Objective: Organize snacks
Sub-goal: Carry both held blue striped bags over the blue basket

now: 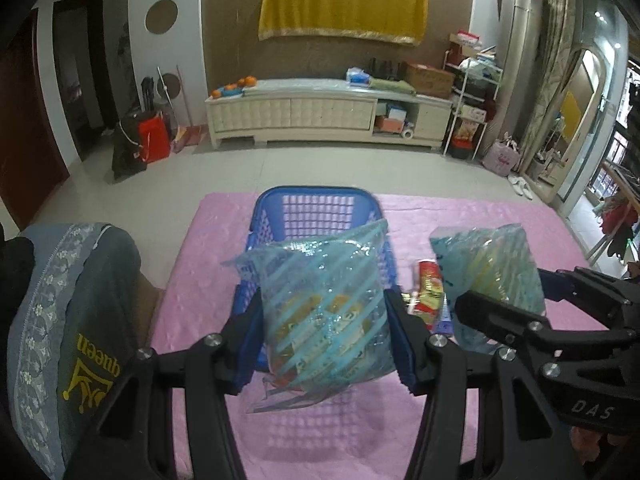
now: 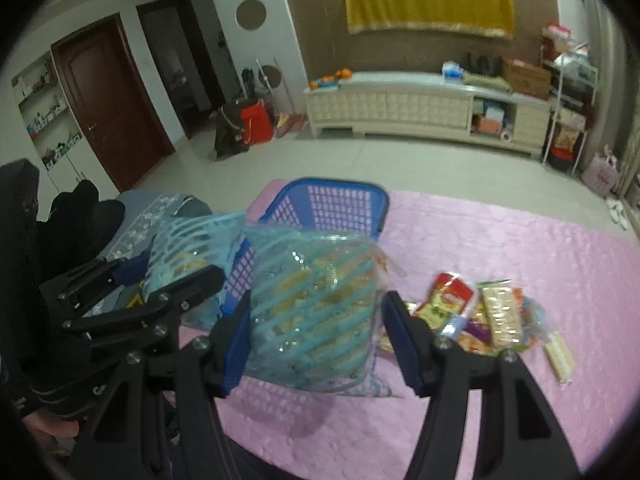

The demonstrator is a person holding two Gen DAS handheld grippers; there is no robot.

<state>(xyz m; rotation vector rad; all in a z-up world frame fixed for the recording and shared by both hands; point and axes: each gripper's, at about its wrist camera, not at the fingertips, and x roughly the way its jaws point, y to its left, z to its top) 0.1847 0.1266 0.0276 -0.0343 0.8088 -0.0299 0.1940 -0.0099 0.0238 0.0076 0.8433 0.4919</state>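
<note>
Blue basket (image 1: 316, 204): near wall and floor hidden behind striped snack bag (image 1: 324, 312). Snack pile (image 2: 480, 316): labels too blurred to read. Pink cloth (image 2: 500, 248): cut off at the right picture edge.

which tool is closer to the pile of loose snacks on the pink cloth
Right. The right tool, holding a blue striped bag, sits just left of the snack pile. The left tool, holding another bag, is farther left, in front of the blue basket.
</note>
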